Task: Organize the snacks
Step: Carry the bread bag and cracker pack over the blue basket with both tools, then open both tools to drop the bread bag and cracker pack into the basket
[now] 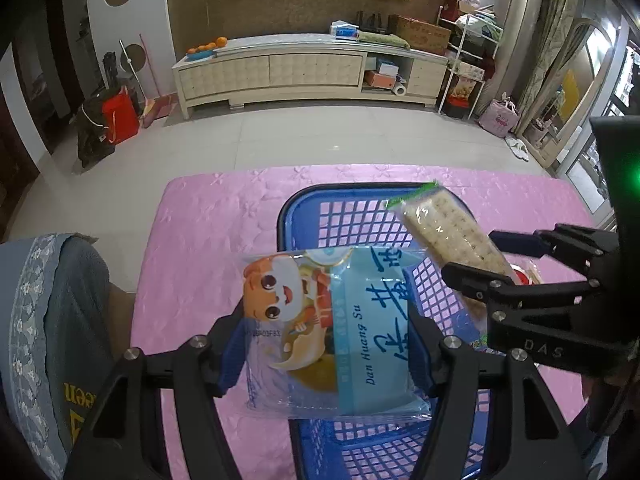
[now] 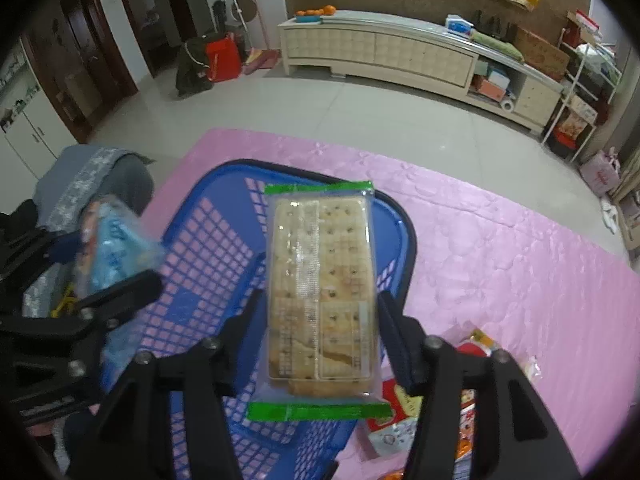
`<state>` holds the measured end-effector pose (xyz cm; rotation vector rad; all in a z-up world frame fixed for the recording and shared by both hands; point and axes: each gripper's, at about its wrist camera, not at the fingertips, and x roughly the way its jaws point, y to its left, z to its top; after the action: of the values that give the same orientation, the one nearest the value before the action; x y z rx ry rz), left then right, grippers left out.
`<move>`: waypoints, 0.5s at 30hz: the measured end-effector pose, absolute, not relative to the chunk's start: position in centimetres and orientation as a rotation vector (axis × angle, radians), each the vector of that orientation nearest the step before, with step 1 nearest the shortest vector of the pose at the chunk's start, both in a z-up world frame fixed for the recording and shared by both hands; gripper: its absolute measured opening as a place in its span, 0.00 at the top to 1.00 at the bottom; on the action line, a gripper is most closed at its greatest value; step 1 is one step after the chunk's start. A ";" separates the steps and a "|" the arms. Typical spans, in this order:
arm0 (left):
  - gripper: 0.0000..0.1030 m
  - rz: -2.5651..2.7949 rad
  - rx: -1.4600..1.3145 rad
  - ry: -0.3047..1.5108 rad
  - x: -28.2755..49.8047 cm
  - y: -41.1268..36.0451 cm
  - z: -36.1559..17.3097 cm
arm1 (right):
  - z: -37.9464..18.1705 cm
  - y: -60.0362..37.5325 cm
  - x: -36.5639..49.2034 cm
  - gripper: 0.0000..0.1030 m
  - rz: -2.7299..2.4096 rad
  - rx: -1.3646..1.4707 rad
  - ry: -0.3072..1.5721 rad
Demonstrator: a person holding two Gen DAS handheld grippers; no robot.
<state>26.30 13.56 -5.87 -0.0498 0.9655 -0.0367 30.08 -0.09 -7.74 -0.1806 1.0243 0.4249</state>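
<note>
My left gripper (image 1: 324,340) is shut on a light-blue snack bag (image 1: 332,332) with a cartoon animal, held above the near part of a blue plastic basket (image 1: 320,216). My right gripper (image 2: 320,336) is shut on a clear cracker pack (image 2: 322,284) with green ends, held over the same basket (image 2: 208,236). In the left wrist view the right gripper (image 1: 480,256) and its cracker pack (image 1: 448,228) hang at the right over the basket. In the right wrist view the left gripper (image 2: 108,276) and its blue bag (image 2: 116,244) are at the left.
The basket sits on a table with a pink cloth (image 1: 208,232). More snack packets (image 2: 404,412) lie on the cloth to the right of the basket. A chair with grey clothing (image 1: 52,320) stands at the table's left. A long cabinet (image 1: 304,68) lines the far wall.
</note>
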 end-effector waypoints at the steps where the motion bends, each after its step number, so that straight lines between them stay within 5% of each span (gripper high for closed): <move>1: 0.38 -0.036 -0.050 0.966 26.1 13.6 -5.8 | -7.7 -0.4 30.1 0.14 0.413 -0.179 1.014; 3: 0.38 -0.035 -0.046 0.965 25.8 13.5 -5.5 | -7.5 -0.8 30.1 0.06 0.386 -0.170 0.992; 15: 0.38 -0.043 -0.041 0.960 26.6 11.9 -5.1 | -6.1 -4.5 29.3 0.05 0.314 -0.123 0.971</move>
<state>26.61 11.89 -5.06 -0.0411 0.9598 -0.0427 29.35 -4.49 -6.08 -0.1227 0.9712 0.3142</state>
